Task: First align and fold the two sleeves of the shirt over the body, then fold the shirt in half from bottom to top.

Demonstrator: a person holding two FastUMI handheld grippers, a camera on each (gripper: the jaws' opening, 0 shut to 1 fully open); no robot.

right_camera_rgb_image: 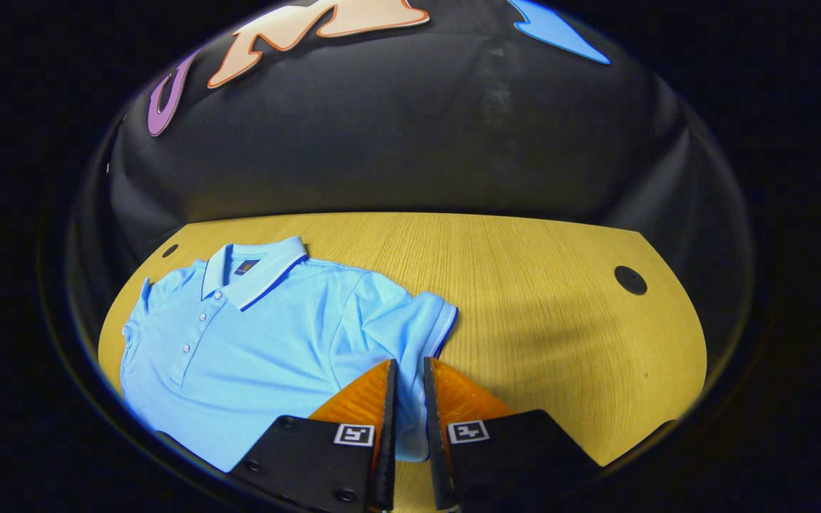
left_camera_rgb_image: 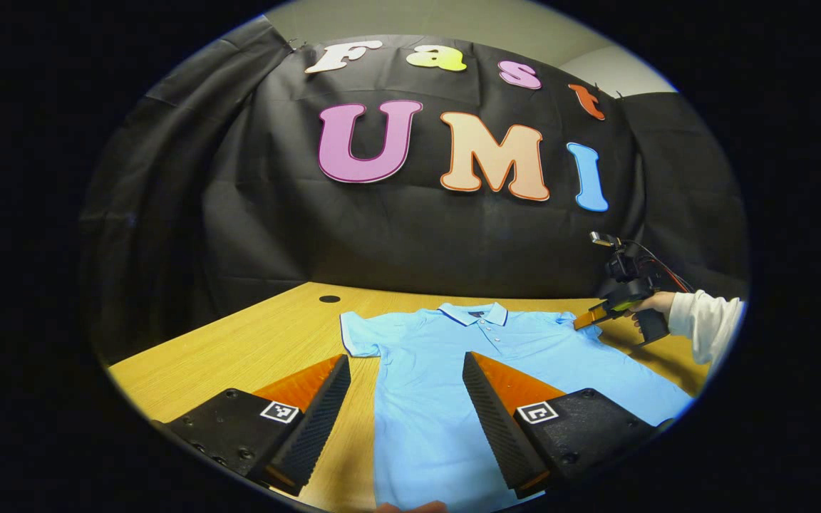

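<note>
The polo shirt [right_camera_rgb_image: 268,335] is soft, matt knit cloth. The table [right_camera_rgb_image: 539,299] is smooth wood-grain with slight sheen. The booth wall [left_camera_rgb_image: 410,235] is creased matt cloth.

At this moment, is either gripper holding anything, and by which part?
The right gripper is nearly shut around the shirt's right sleeve, near its hem; whether both fingers press the cloth cannot be told. The left gripper is open over the shirt, holding nothing.
</note>
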